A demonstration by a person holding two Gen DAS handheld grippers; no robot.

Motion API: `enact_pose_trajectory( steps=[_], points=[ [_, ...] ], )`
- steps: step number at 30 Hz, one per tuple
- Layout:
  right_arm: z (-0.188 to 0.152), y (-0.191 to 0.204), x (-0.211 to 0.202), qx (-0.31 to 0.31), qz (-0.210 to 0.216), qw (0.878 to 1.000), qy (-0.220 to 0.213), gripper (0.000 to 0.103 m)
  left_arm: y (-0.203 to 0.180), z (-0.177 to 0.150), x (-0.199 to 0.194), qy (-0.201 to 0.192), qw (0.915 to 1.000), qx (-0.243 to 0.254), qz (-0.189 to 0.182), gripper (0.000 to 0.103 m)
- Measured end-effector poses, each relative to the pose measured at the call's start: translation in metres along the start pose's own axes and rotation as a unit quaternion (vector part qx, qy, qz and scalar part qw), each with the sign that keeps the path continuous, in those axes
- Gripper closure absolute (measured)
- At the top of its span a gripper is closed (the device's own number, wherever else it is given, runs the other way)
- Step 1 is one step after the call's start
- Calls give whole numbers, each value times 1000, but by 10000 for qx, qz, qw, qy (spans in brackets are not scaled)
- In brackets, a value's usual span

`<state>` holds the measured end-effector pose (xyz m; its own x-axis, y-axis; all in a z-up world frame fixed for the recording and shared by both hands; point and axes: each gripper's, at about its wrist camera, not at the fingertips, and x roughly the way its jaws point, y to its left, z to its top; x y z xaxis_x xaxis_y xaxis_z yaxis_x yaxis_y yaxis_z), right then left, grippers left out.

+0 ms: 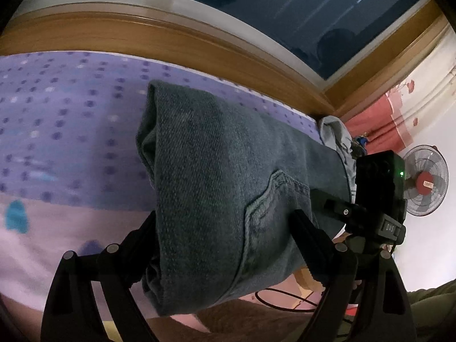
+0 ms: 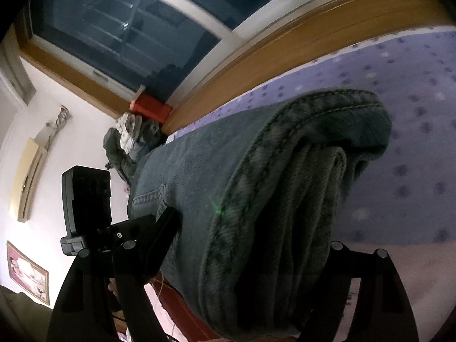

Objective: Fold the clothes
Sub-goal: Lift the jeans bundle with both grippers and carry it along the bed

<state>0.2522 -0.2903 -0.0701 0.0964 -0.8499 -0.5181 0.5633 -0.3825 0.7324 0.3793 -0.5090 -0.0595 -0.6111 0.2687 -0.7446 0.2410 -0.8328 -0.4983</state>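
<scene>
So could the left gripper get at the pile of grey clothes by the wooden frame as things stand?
Probably not: the left gripper is shut on the folded blue denim jeans, which also lie between it and the pile of grey clothes.

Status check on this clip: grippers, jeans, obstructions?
Left gripper, right gripper both shut on folded jeans. Jeans lifted above bed sheet. Nothing in the way.

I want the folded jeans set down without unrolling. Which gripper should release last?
Right, probably. The right gripper clamps the jeans at the stacked hem layers, which could spring open; the left gripper spans the smooth pocket side.
</scene>
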Motion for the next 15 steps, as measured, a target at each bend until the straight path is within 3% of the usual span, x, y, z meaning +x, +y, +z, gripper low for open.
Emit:
enact_pose_trajectory(
  steps=[7, 15],
  points=[
    [-24, 66, 64, -108, 80, 9999, 61, 23, 70, -14, -59, -132, 9999, -74, 83, 13],
    [-30, 117, 123, -486, 262, 9973, 491, 23, 126, -24, -105, -455, 9972, -494, 324, 13]
  ],
)
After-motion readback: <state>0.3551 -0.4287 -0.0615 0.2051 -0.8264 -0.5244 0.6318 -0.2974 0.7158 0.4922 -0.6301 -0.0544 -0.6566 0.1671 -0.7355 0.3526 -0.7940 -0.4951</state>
